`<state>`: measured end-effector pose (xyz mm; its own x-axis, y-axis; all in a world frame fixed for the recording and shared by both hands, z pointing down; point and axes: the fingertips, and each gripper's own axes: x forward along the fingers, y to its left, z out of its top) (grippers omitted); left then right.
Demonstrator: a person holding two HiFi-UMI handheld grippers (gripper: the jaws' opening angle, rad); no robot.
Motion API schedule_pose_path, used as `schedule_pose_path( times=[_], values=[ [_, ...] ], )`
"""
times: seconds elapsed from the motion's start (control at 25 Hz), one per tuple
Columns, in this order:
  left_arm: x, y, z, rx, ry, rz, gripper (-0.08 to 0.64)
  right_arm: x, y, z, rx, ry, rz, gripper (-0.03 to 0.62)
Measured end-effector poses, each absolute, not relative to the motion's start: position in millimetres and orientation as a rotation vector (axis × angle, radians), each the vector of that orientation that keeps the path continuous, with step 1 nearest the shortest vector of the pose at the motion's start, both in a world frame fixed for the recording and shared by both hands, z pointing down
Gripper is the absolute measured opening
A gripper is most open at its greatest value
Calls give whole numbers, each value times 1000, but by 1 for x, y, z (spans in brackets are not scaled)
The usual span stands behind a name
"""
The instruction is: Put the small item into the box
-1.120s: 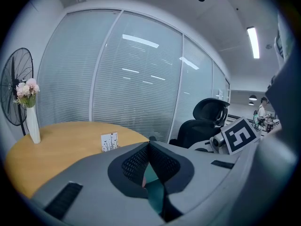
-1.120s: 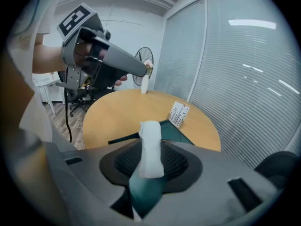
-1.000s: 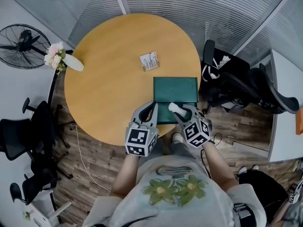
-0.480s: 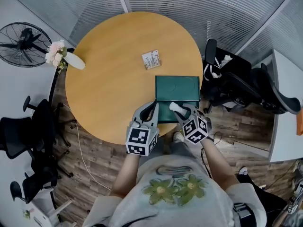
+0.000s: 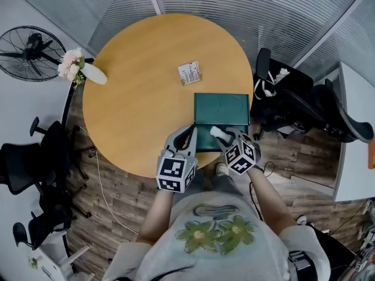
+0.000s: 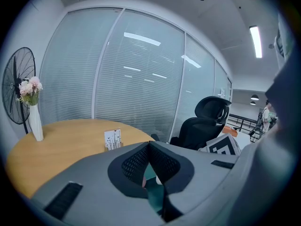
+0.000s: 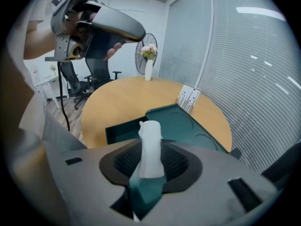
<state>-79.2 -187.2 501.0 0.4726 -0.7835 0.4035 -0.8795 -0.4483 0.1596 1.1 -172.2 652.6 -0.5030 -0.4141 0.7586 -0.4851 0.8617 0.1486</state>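
A dark green box [image 5: 203, 140] lies open near the round table's front edge, its lid [image 5: 221, 108] folded flat away from me. In the right gripper view the empty compartment [image 7: 120, 130] sits just beyond the jaws, the lid [image 7: 188, 126] behind it. My right gripper [image 5: 225, 138] is shut on a small white roll [image 5: 217, 132] that stands up between its pads [image 7: 151, 147] over the box's near side. My left gripper [image 5: 186, 134] hovers at the box's left front corner. Its jaws meet at the tips [image 6: 149, 147], with nothing seen between them.
On the wooden table [image 5: 140, 98] stand a small card holder [image 5: 188, 73] beyond the box and a white vase of flowers [image 5: 79, 70] at the far left edge. A floor fan [image 5: 26, 54] is at left. Black office chairs [image 5: 287, 107] crowd the right.
My right gripper has sunk a little toward the box with the white roll still in it. The left gripper has kept its place.
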Motion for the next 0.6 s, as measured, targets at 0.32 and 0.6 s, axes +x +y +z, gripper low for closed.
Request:
schedule_pose_path(
  times=[0.32,0.6],
  values=[
    [-80,-184,504,2370,-1404,395,0,0,-171,671,613,-2144,139,135],
    [-84,-182,505,2353,-1419,398,0,-1,-170,686,574,-2118,147,135]
  ],
)
